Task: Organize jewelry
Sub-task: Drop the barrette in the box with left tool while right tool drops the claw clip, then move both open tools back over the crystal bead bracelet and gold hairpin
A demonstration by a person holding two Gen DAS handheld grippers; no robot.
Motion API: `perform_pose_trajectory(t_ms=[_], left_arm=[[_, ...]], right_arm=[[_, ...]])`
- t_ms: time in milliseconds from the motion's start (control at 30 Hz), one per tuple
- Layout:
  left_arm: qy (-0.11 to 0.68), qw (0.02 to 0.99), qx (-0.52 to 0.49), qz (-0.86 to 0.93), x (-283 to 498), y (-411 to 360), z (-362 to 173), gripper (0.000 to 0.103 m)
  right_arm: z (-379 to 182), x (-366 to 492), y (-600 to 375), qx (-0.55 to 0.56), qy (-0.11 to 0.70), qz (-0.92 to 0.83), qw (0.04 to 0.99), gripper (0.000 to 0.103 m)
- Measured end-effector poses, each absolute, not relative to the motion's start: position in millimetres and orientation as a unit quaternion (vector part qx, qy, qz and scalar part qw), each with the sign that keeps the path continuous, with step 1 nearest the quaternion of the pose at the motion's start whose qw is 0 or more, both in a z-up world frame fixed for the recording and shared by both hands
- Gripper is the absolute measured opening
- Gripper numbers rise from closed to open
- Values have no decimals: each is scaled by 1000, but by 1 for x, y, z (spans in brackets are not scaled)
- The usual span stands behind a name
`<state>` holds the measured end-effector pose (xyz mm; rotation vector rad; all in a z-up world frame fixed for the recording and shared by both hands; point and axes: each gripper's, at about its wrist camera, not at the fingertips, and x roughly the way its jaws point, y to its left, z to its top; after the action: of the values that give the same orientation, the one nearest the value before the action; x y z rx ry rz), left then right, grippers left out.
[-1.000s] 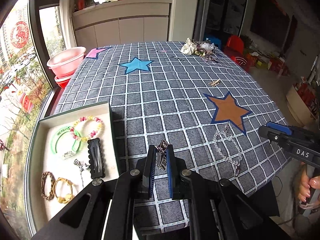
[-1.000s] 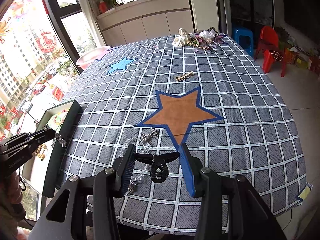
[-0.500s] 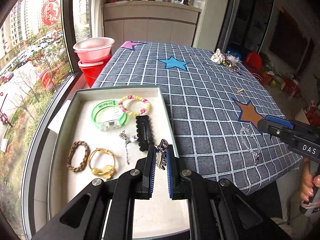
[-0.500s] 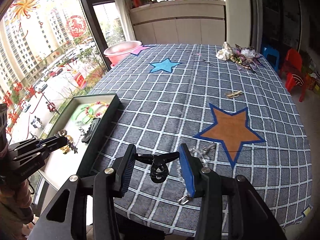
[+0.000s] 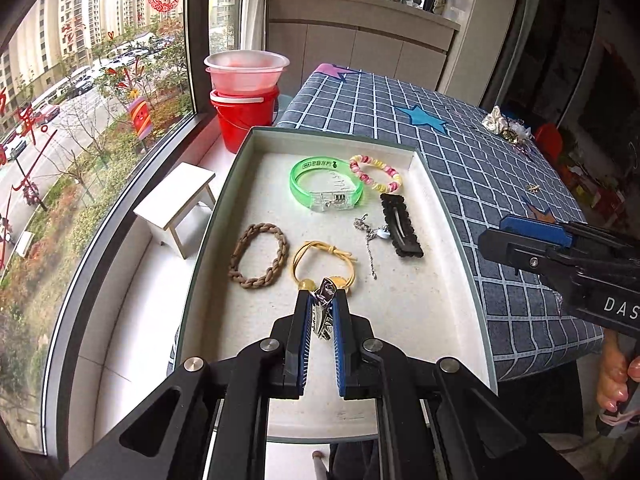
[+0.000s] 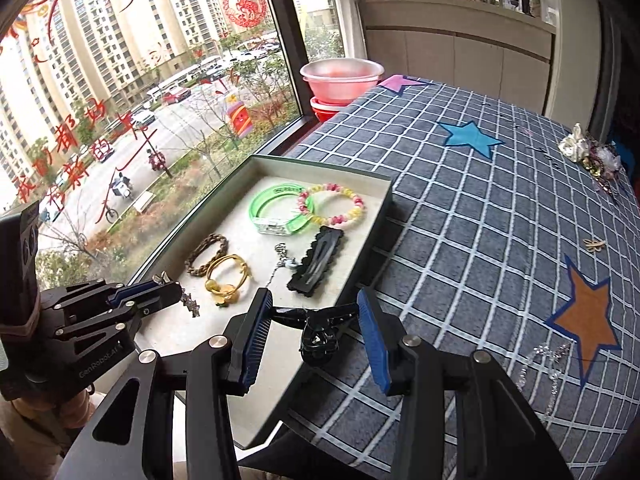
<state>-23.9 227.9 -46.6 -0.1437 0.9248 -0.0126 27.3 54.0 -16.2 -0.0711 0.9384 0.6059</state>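
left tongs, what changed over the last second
The left tongs, shut on the silver charm, carried it from above the checked tablecloth leftward to over the tray. The right tongs followed, holding the black claw clip. Tray contents unchanged.

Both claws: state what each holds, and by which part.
Left claw: silver charm piece, pinched mid-body. Right claw: black hair clip, held by its wings.

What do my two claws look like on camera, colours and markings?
Both are matte black with blue ribbed finger pads and silver pivot screws. The left claw carries white "GenRobot.AI" lettering on its body, seen from the right wrist. The right claw shows white "DAS" lettering in the left view. No sleeves visible.
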Motion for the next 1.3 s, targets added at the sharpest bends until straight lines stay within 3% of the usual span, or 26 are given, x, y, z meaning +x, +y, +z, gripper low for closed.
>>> perform_pose_trajectory(t_ms=[533,1000,1067,1300], left_arm=[[475,877,-71,-8,-14,237,-70,18],[487,871,-69,7,-8,236,-78,18],[486,871,-68,10,-8,237,-77,18],[482,873,-66,17,-9,237,-72,18]], right_arm=[[-69,38,108,-78,502,300,808,47],[-83,38,128,-153,492,281,809,48],[-82,37,130,-154,492,283,809,56],[-72,43,122,-133,488,283,815,67]])
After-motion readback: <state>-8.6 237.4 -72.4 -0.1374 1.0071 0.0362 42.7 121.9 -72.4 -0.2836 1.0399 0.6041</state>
